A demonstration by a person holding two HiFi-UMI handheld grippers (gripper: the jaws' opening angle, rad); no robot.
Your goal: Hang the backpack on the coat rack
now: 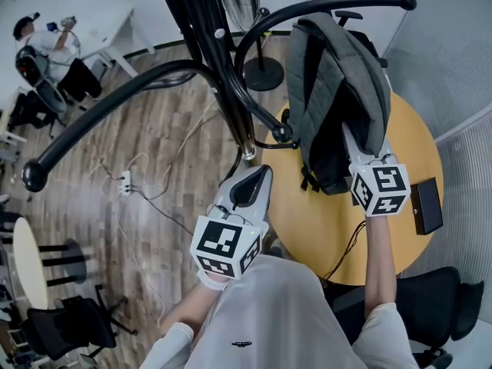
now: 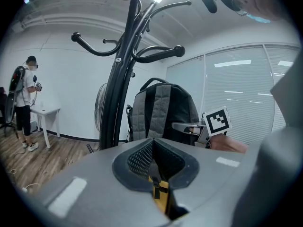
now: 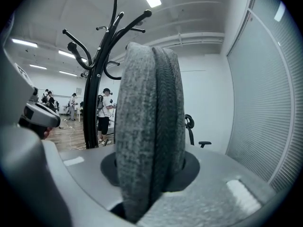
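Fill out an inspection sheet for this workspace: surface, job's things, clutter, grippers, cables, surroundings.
Surface: round wooden table, mostly bare.
Job's things: grey backpack held upright over the table, close to the black coat rack; not seen on any hook.
Clutter: dark flat box on the table's right edge.
Grippers: left gripper jaws together, holding nothing; right gripper jaws closed on the backpack's grey fabric.
Cables: white cable with power strip on the floor; dark cable hanging off the table's near edge.
Surroundings: wood floor, person at a white desk, office chairs, window blinds.
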